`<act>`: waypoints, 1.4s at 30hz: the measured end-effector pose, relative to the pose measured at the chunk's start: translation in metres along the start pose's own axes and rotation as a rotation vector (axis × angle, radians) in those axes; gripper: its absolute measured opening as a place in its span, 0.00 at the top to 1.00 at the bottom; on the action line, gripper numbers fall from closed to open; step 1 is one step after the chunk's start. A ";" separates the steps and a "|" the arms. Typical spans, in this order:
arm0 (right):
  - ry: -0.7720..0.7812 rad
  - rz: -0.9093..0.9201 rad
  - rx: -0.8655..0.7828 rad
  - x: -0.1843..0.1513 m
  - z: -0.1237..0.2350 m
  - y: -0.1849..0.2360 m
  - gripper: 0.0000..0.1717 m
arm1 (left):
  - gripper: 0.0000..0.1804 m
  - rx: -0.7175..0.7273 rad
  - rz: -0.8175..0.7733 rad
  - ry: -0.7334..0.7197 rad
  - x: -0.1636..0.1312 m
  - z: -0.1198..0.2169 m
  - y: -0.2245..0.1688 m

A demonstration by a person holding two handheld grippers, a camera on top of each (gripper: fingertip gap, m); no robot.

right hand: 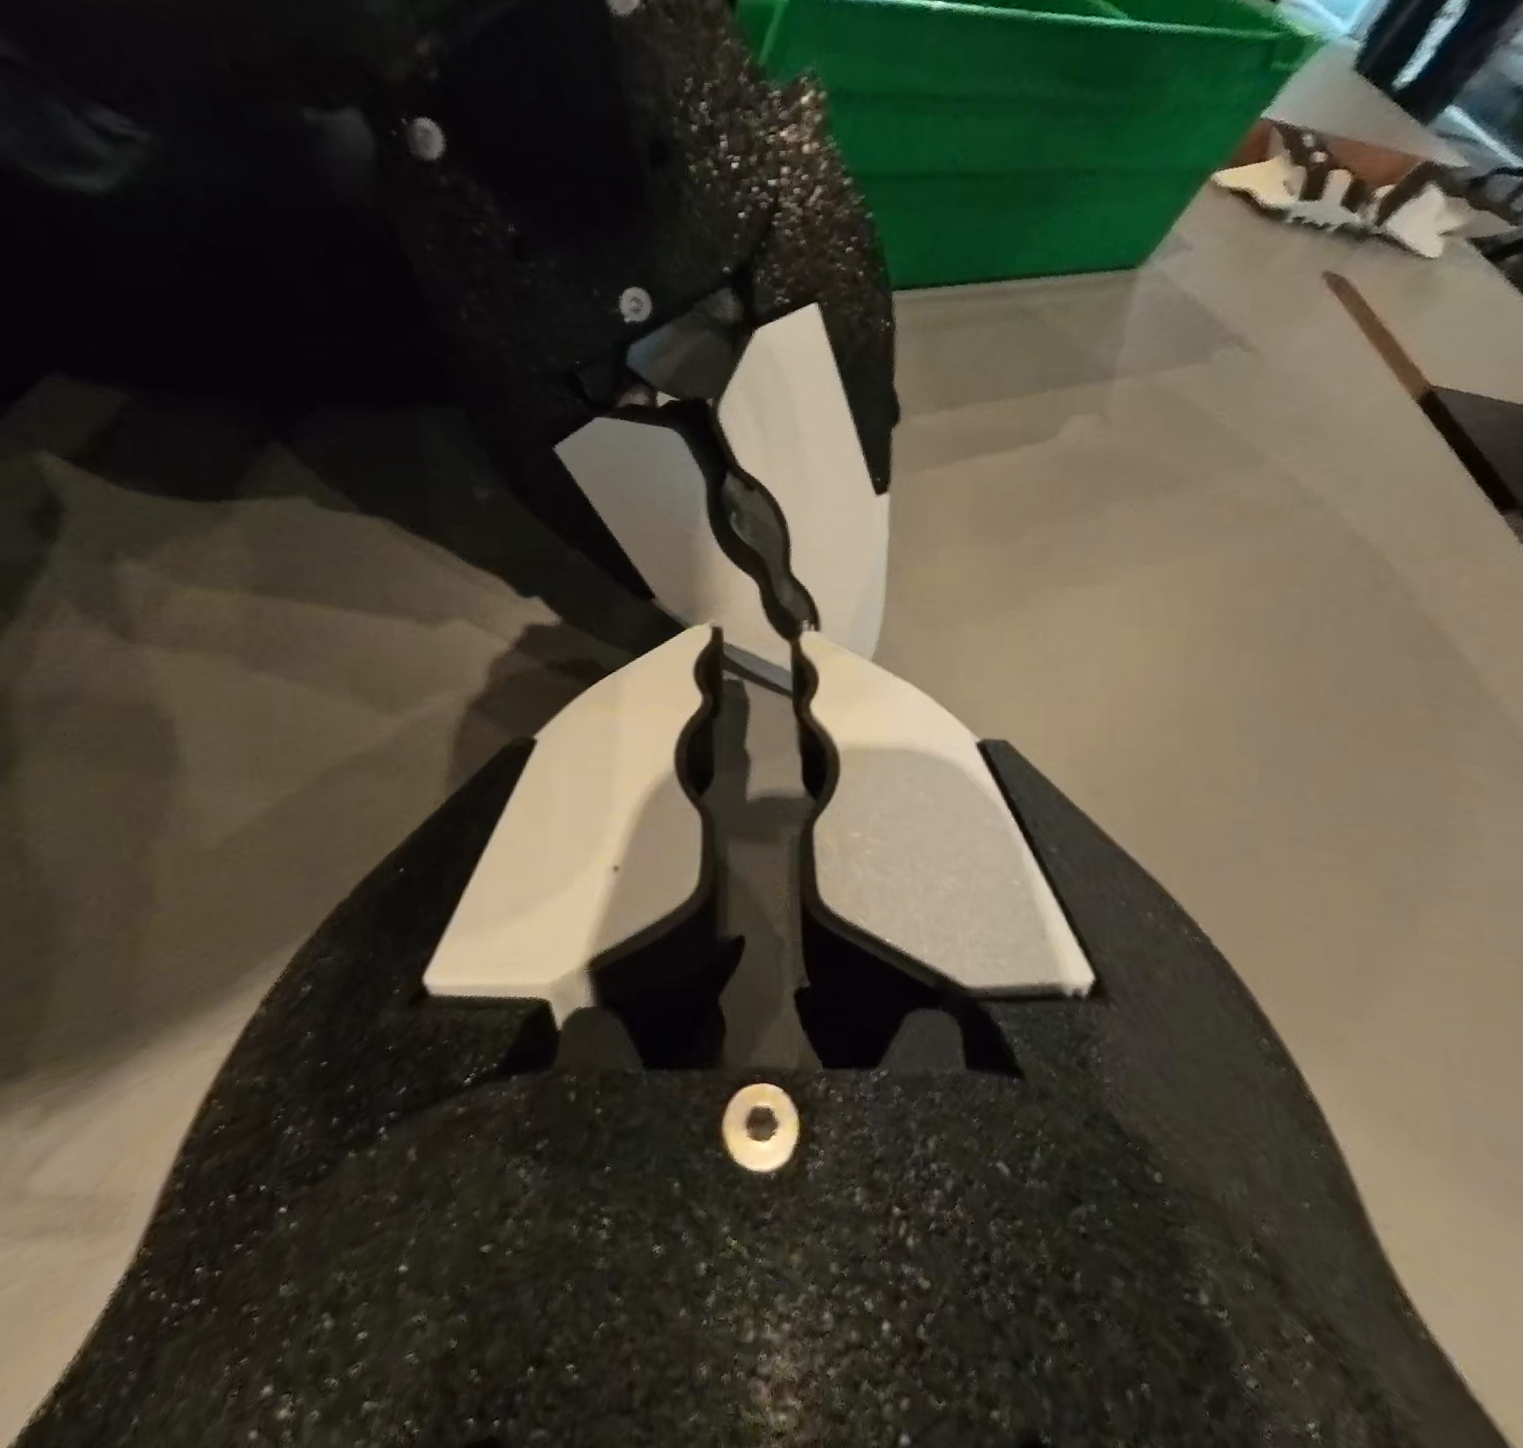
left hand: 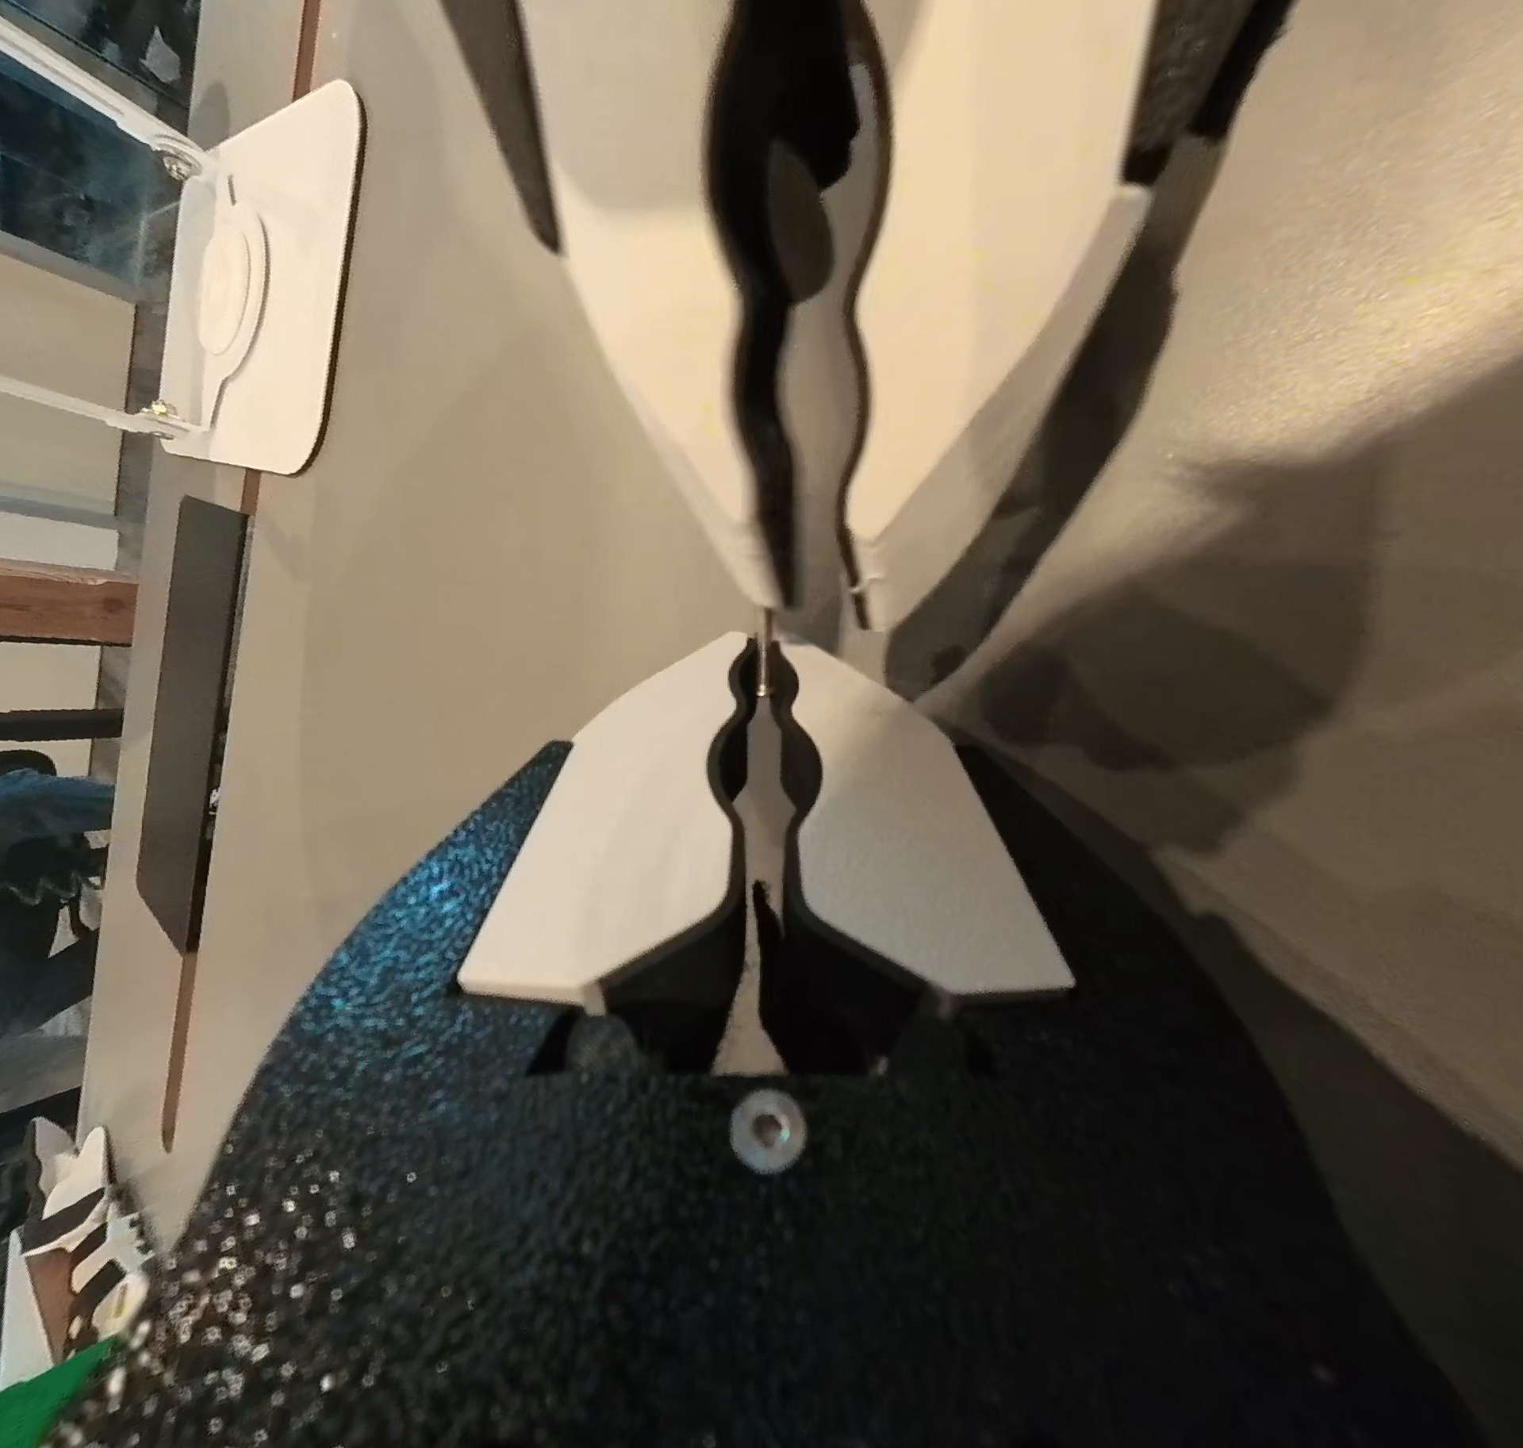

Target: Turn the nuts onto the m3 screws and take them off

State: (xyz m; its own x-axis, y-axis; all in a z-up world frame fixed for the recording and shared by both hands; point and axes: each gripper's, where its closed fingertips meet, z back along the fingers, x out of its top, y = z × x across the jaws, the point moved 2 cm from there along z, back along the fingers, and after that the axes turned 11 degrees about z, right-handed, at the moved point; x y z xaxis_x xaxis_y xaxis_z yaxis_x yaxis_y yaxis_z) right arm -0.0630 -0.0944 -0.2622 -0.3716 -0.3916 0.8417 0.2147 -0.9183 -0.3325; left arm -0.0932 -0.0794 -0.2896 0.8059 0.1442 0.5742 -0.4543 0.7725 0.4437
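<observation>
We're pinching the screw point(left hand: 766, 662) in the left gripper point(left hand: 765, 650), right gripper point(right hand: 754, 642) parted at its tip; next, regrip the nut squarely.

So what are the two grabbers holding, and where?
The left gripper pinches a thin silver screw at its fingertips, by the shaft near its head. The right gripper has its fingers apart and seems to hold nothing.

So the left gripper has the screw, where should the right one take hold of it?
On the bare tip of the screw that sticks out past the shut left gripper. The shaft is thin and points straight at the right gripper, so come head-on along it, open jaws either side of the tip.
</observation>
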 end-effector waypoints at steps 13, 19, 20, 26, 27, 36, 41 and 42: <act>0.029 0.018 0.004 -0.003 -0.002 0.002 0.91 | 0.99 -0.003 0.005 0.009 -0.002 -0.001 0.000; 0.075 0.016 -0.038 -0.008 -0.005 -0.004 0.82 | 0.99 0.002 0.006 0.005 -0.001 0.000 0.001; 0.079 0.023 -0.025 -0.008 -0.005 -0.002 0.83 | 0.99 0.002 0.008 0.004 -0.001 0.000 0.001; 0.015 -0.006 0.018 -0.003 0.000 0.001 0.94 | 0.99 -0.003 0.008 0.011 -0.003 -0.001 0.000; 0.021 -0.014 -0.004 -0.003 0.000 -0.002 0.90 | 0.99 -0.006 0.013 0.006 -0.002 -0.001 0.000; 0.027 0.034 0.016 -0.003 -0.002 0.004 0.88 | 0.99 -0.003 0.015 0.010 -0.003 -0.001 0.000; 0.043 0.011 -0.046 -0.006 -0.001 -0.006 0.89 | 0.99 -0.001 0.018 0.005 -0.002 0.000 0.001; 0.052 0.012 -0.056 -0.007 -0.002 -0.007 0.87 | 0.99 0.000 0.017 0.004 -0.002 0.000 0.001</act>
State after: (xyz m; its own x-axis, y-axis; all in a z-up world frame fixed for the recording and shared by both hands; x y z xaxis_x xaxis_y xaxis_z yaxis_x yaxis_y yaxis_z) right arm -0.0634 -0.0856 -0.2662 -0.4160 -0.4037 0.8148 0.1693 -0.9148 -0.3668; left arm -0.0955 -0.0788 -0.2900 0.7995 0.1600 0.5789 -0.4682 0.7699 0.4338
